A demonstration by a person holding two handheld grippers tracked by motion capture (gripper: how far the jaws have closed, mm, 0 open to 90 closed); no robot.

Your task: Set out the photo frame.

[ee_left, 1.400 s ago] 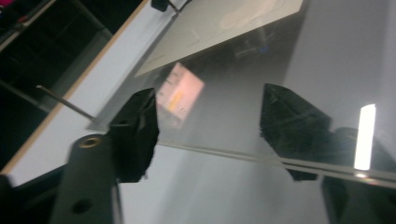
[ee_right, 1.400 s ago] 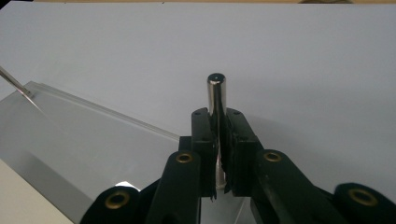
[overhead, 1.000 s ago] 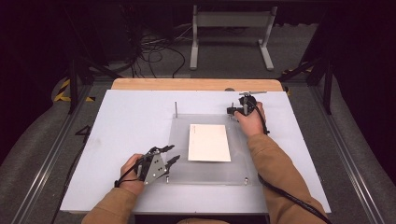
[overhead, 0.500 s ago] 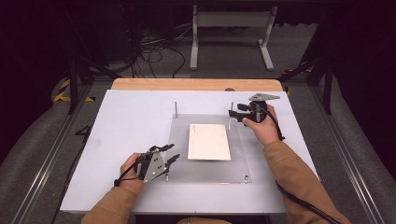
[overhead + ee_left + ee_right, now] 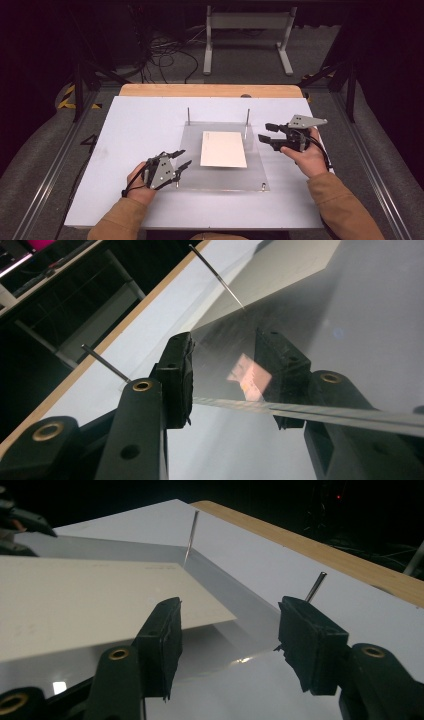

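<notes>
Left hand-held gripper (image 5: 181, 159) straddles the clear plate's (image 5: 225, 177) near-left corner, jaws parted, not pinching. Right hand-held gripper (image 5: 266, 133), just opening, hovers empty at its right edge. White sheet (image 5: 223, 149) lies centred; a careless nudge could slide it off.

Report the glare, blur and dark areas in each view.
High view: table evenly lit, floor beyond it dark, picture slightly soft. Left gripper view: clear plate hazy with glare and a pinkish reflection; near jaws soft. Right gripper view: paper bright, a small glint on the plate edge, background black.
</notes>
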